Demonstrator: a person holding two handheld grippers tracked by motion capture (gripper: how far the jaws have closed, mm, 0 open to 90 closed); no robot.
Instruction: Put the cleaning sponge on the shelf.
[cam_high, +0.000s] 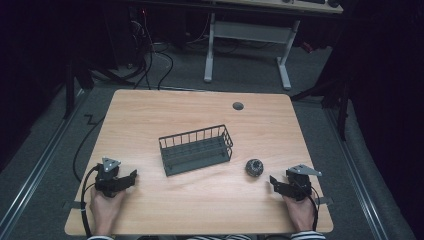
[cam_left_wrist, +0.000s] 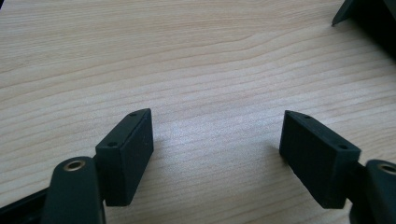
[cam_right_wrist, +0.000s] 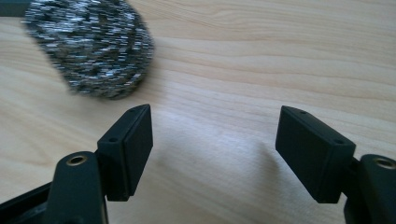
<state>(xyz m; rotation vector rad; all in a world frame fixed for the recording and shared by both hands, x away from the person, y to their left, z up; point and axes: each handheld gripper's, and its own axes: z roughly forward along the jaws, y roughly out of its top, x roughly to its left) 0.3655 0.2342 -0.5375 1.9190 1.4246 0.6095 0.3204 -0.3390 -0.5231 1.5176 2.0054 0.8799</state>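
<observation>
From the high view I have both hands resting on the near edge of the wooden table (cam_high: 200, 115). My left gripper (cam_high: 131, 176) sits at about eight o'clock from the table's middle, and my right gripper (cam_high: 274, 182) at about four o'clock, each pointing inward toward the other.

The steel scouring ball (cam_high: 254, 167) lies on the bare wood at about ten o'clock from my right gripper, near it but apart from it. In the right gripper view the scouring ball (cam_right_wrist: 91, 46) appears at eleven o'clock, just beyond the left jaw and outside the gap, touching neither jaw. My right gripper (cam_right_wrist: 215, 135) has its jaws spread wide, with nothing but wood grain between them.

The dark wire basket (cam_high: 196, 149) stands upright near the table's middle, at about nine o'clock from the scouring ball and well apart from it. I see nothing inside the basket.

In the left gripper view my left gripper (cam_left_wrist: 217, 135) also holds its jaws wide apart over plain wood, gripping nothing. A dark corner shows at one o'clock in that view; I cannot tell what it is.

A small round cable port (cam_high: 238, 106) sits in the tabletop at twelve o'clock from the basket, toward the far edge.
</observation>
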